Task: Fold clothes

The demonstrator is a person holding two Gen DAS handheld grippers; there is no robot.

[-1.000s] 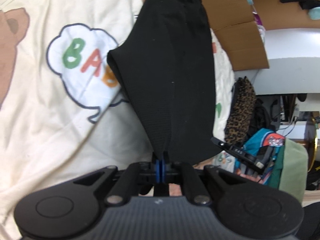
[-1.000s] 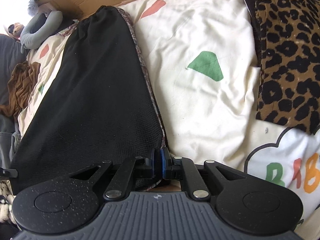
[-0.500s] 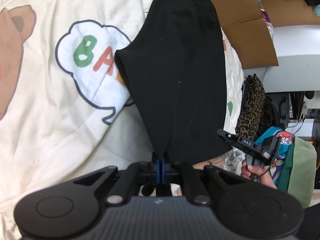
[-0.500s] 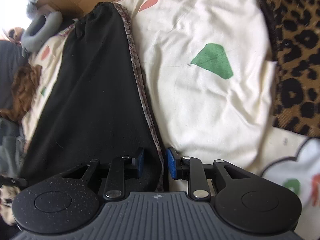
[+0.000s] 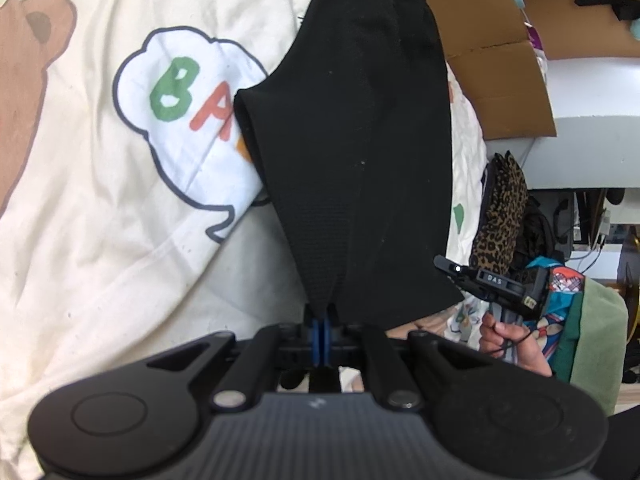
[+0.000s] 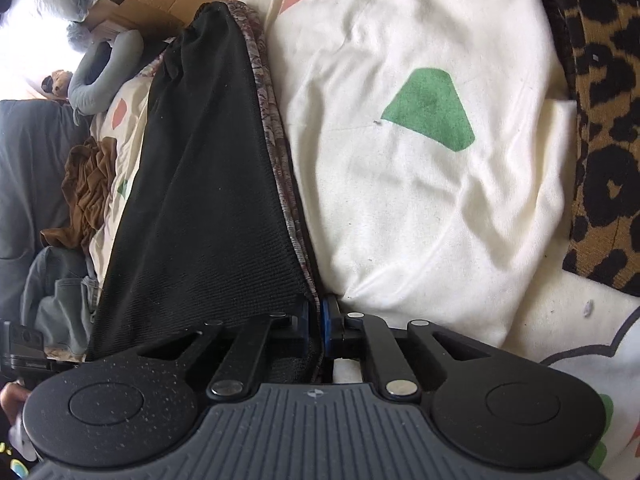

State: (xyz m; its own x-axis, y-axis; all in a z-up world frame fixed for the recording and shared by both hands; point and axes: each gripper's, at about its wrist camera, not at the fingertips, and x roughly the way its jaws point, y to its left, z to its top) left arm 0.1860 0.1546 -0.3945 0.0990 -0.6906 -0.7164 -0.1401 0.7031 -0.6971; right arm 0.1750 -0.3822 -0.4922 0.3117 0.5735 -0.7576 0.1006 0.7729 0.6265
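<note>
A black garment (image 5: pixel 360 152) hangs stretched over the cream bedsheet (image 5: pixel 100 240), its far end resting near the cardboard. My left gripper (image 5: pixel 321 330) is shut on one near corner of it. In the right wrist view the same black garment (image 6: pixel 208 200) shows a patterned inner edge (image 6: pixel 276 152), and my right gripper (image 6: pixel 318 322) is shut on that edge at the other near corner. The right gripper (image 5: pixel 480 280), held by a hand (image 5: pixel 508 340), also shows at the garment's lower right in the left wrist view.
The sheet carries a cloud print with coloured letters (image 5: pixel 188 120). A leopard-print cloth (image 6: pixel 600 120) lies at the right. Cardboard (image 5: pixel 492 40) stands beyond the bed. A brown garment (image 6: pixel 88 184), a grey neck pillow (image 6: pixel 104 76) and jeans (image 6: pixel 60 292) lie to the left.
My right gripper opened half a second ago and has shut again on the garment's edge. The left gripper kept its hold and the garment shifted slightly.
</note>
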